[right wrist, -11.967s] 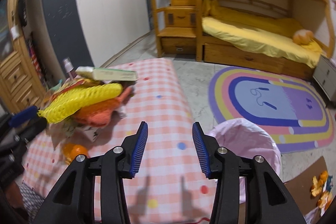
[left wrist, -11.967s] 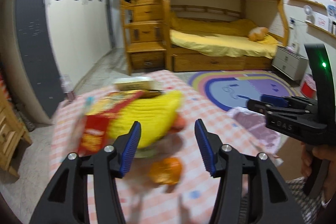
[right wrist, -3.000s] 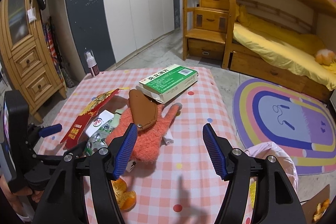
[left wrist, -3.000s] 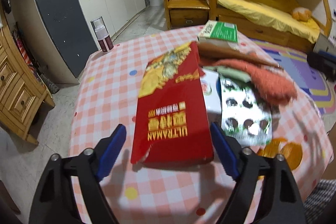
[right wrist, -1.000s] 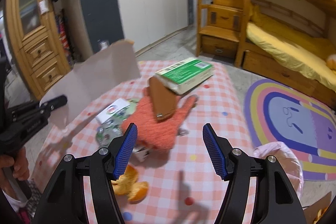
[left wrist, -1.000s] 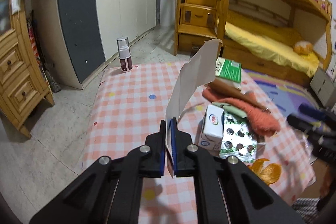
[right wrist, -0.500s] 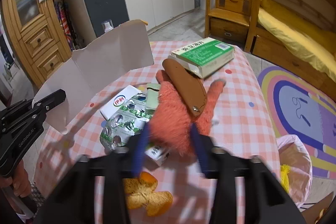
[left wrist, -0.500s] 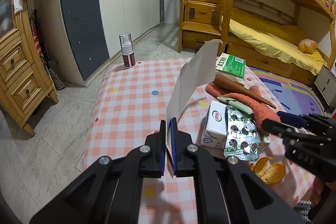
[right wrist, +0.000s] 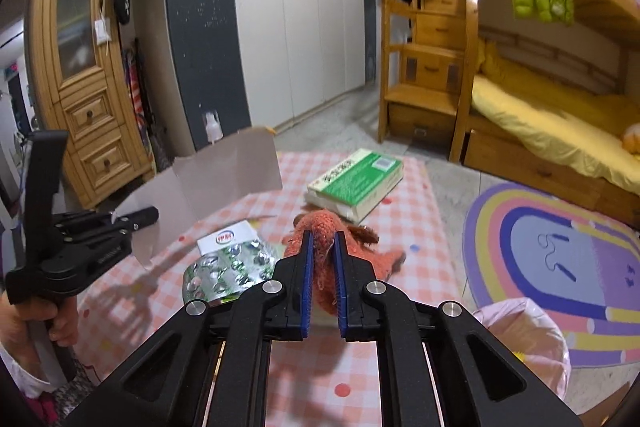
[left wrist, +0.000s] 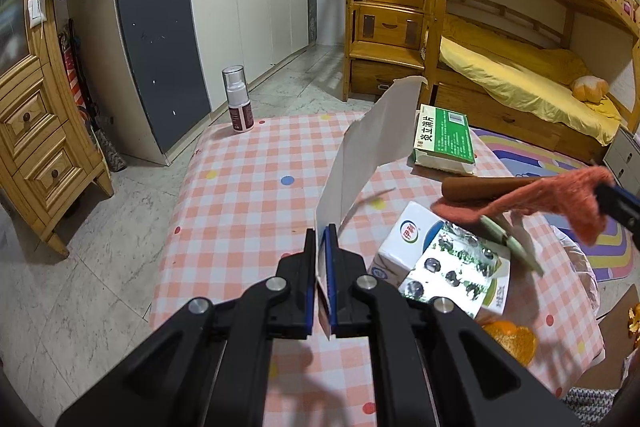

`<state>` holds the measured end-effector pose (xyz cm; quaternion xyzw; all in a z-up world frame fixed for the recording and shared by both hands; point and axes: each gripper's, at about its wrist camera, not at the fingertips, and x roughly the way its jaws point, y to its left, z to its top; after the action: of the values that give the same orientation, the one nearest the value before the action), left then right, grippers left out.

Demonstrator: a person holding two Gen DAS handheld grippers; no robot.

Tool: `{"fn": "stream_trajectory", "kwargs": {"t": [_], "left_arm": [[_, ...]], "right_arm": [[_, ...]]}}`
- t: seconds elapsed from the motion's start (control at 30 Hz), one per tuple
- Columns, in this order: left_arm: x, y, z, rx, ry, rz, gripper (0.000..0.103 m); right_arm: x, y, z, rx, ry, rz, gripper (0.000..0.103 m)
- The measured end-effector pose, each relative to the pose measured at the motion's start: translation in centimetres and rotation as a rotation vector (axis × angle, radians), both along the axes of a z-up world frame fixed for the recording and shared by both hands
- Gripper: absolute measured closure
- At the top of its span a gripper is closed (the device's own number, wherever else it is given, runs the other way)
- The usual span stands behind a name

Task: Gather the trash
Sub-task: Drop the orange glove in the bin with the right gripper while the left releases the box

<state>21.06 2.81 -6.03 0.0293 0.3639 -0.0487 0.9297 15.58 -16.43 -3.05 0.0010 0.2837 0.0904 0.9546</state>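
My left gripper (left wrist: 322, 239) is shut on the lower edge of a flattened cardboard box (left wrist: 372, 147), which stands up pale side out above the checked table (left wrist: 248, 195). In the right wrist view the box (right wrist: 224, 179) hangs at the left from that gripper (right wrist: 136, 217). My right gripper (right wrist: 322, 243) has its jaws closing, and its blue pads press on a fuzzy orange glove (right wrist: 320, 223). In the left wrist view the glove (left wrist: 560, 195) hangs off the table from the right gripper (left wrist: 608, 197), with a brown leather case (left wrist: 480, 185) beside it.
On the table lie a white milk carton (left wrist: 408, 235), a silver blister pack (left wrist: 452, 267), orange peel (left wrist: 508, 339), a green box (left wrist: 444, 139) and a spray bottle (left wrist: 238, 99). A pink-lined trash bin (right wrist: 524, 331) stands on the floor at the right.
My right gripper went down to the orange glove, closed on it and lifted one end off the table. The left gripper kept holding the cardboard box upright.
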Motion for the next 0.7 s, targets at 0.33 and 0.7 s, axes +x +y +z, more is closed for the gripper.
{"fn": "stream_trajectory", "kwargs": {"t": [0.33, 0.7], "left_arm": [[-0.8, -1.0, 0.8, -0.007, -0.039, -0.001, 0.100], [-1.4, -1.0, 1.7, -0.004, -0.066, 0.007, 0.100]], "right_arm": [[-1.1, -0.1, 2.5, 0.092, -0.119, 0.027, 0.094], [1.5, 2.6, 5.7, 0.070, -0.147, 0.070, 0.096]]}}
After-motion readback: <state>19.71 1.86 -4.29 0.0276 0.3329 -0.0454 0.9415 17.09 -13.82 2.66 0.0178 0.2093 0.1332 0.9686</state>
